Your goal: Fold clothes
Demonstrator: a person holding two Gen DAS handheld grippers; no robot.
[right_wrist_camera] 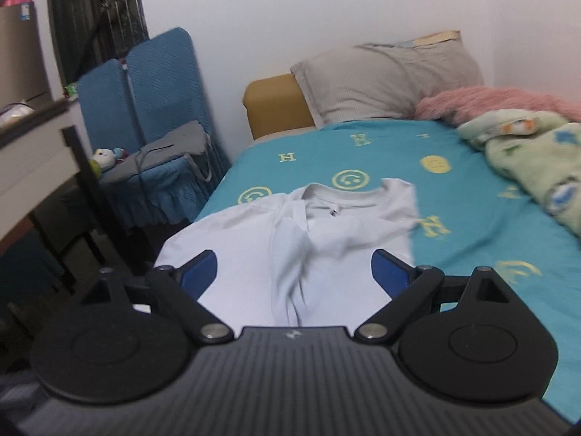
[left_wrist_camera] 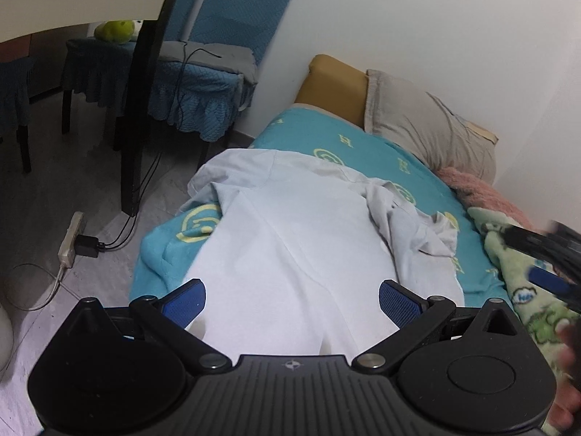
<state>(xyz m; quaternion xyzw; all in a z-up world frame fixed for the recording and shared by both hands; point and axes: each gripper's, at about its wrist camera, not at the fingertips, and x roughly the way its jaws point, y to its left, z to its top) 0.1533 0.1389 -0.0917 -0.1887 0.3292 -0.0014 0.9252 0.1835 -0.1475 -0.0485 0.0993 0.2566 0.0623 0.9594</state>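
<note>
Pale grey-white cotton T-shirt (right_wrist_camera: 326,229) spread on the turquoise smiley-print bedsheet (right_wrist_camera: 472,218), both our tools empty.

Our left gripper (left_wrist_camera: 292,303) and right gripper (right_wrist_camera: 294,272) hover over the shirt's lower end with jaws spread wide, holding nothing. The shirt lies flat near the bed's edge, collar toward the beige pillow (right_wrist_camera: 385,72), one sleeve bunched. We judge it light, limp and prone to sagging and wrinkling, not fragile or slippery. We would pinch it at the hem corners or shoulder seams, gripping a single layer's edge so it lifts evenly.
</note>
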